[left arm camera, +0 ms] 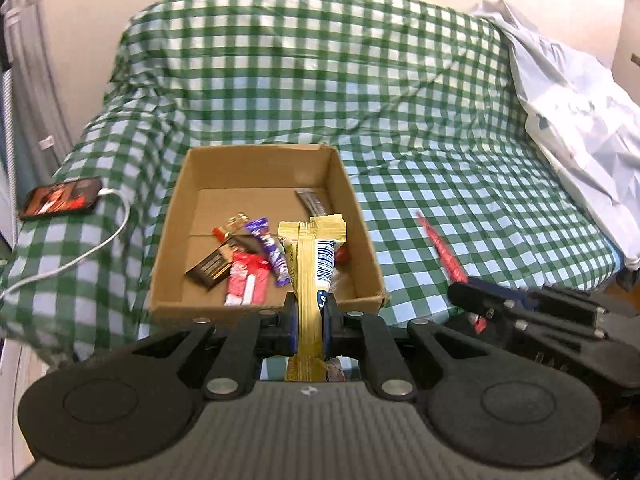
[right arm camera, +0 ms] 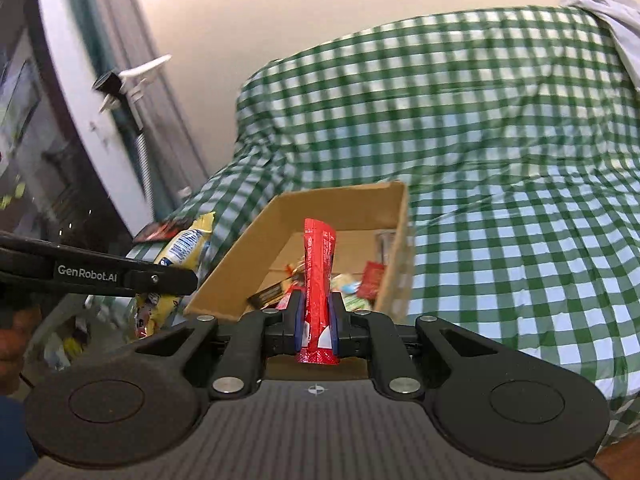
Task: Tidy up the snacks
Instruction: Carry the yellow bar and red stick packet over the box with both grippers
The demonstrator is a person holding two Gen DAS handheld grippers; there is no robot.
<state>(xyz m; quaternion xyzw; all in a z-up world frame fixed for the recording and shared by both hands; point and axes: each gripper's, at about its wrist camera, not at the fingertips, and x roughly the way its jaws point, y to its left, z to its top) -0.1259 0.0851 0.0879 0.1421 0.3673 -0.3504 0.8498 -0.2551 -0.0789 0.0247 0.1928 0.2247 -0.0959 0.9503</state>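
Note:
My left gripper (left arm camera: 310, 320) is shut on a yellow snack packet (left arm camera: 310, 264) that stands up between its pads, in front of the near wall of an open cardboard box (left arm camera: 176, 216). Several wrapped snacks (left arm camera: 248, 276) lie on the box floor. In the right wrist view my right gripper (right arm camera: 317, 324) is shut on a red snack packet (right arm camera: 318, 264), held upright before the same box (right arm camera: 240, 248). The left gripper (right arm camera: 188, 278) with its yellow packet (right arm camera: 184, 244) shows at the left there. The right gripper (left arm camera: 456, 292) and red packet (left arm camera: 444, 248) show at the right of the left wrist view.
The box rests on a sofa under a green and white checked cloth (left arm camera: 400, 120). A phone (left arm camera: 60, 198) with a white cable (left arm camera: 100, 240) lies on the sofa's left arm. A pale plastic bag (left arm camera: 580, 120) lies at the right. A white stand (right arm camera: 132, 80) rises at left.

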